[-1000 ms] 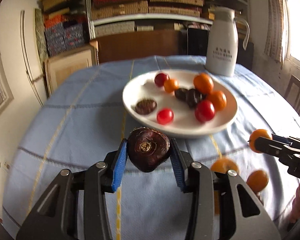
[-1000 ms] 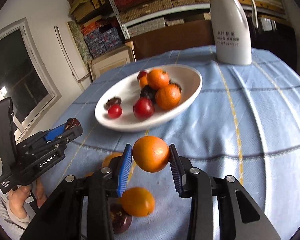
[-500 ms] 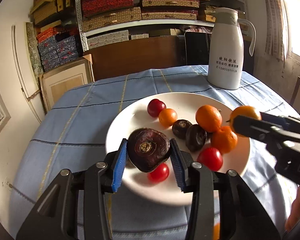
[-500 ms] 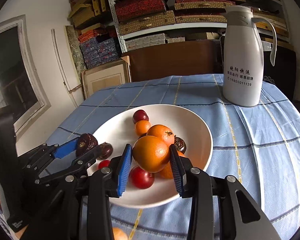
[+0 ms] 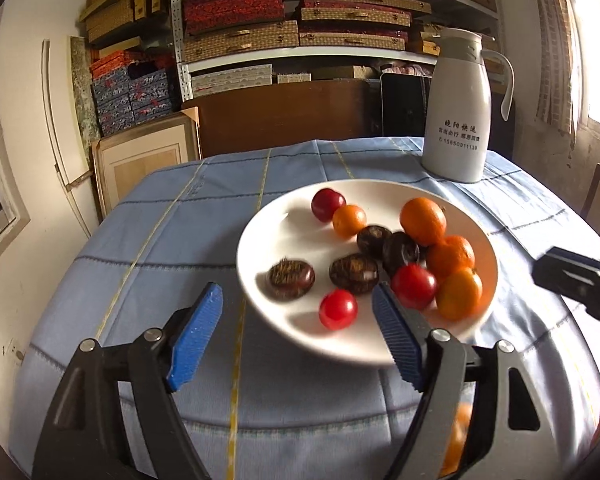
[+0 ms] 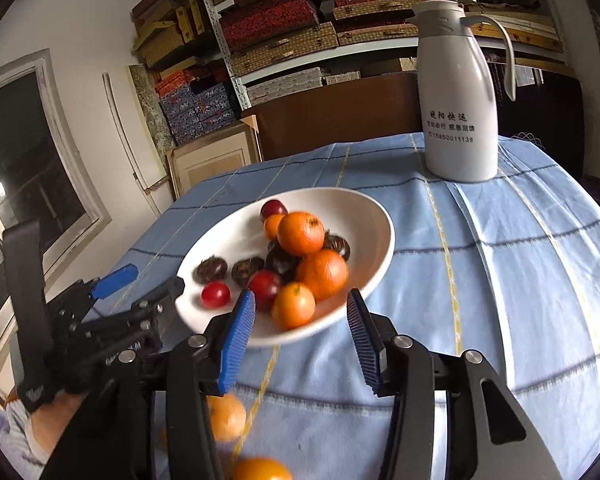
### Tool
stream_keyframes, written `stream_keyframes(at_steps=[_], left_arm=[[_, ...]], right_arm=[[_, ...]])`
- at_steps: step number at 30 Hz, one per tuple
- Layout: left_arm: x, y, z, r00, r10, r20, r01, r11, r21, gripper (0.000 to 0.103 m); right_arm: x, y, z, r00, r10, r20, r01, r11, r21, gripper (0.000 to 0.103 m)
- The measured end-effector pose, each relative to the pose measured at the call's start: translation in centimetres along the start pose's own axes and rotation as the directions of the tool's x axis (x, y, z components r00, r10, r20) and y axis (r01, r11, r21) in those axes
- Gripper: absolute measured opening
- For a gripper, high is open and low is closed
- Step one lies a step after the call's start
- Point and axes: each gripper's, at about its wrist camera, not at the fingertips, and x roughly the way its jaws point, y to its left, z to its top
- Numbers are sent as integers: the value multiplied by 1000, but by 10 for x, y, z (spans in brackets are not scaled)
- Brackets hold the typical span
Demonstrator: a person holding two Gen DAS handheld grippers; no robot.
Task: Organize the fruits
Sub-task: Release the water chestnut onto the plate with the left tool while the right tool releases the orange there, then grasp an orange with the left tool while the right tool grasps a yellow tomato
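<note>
A white plate [image 5: 284,224] [image 6: 364,216] on the blue tablecloth holds oranges [image 5: 423,221], red tomatoes [image 5: 338,309] and dark brown water chestnuts [image 5: 354,274]. My left gripper [image 5: 296,332] is open and empty, just in front of the plate's near rim. My right gripper [image 6: 300,332] is open and empty at the plate's near edge, just behind an orange [image 6: 293,306] lying in the plate. The right gripper also shows at the right edge of the left wrist view [image 5: 576,276]. Loose oranges [image 6: 226,416] lie on the cloth below the right gripper.
A white thermos jug [image 5: 458,108] [image 6: 458,96] stands on the far right of the table. Shelves of boxes [image 5: 292,20] and a framed panel [image 5: 144,160] stand behind the table. Another loose orange [image 6: 260,470] lies near the front edge.
Both grippers have opened and drawn back. The dark chestnut from my left gripper and the orange from my right gripper now lie in the plate.
</note>
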Motion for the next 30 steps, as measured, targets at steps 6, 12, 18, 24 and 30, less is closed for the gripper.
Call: stream_keyframes(at_steps=[6, 12, 18, 24, 30], left_arm=[[-28, -1, -27, 1000, -13, -15, 13, 1000, -1, 75], [-60, -16, -58, 991, -98, -86, 105, 991, 84, 84], [-71, -36, -71, 982, -128, -136, 151, 973, 177, 88], [-60, -61, -79, 966, -152, -211, 206, 941, 267, 88], [-41, -63, -78, 921, -251, -297, 320, 923, 214, 56]], right_arm=[[-29, -4, -41, 999, 13, -38, -13, 1000, -12, 52], [-51, -6, -64, 992, 79, -98, -78, 997, 7, 53], [-43, -1, -75, 975, 126, -183, -126, 992, 15, 54], [-25, 6, -78, 955, 155, -253, -151, 988, 35, 54], [-6, 13, -80, 928, 181, -324, -169, 983, 65, 48]])
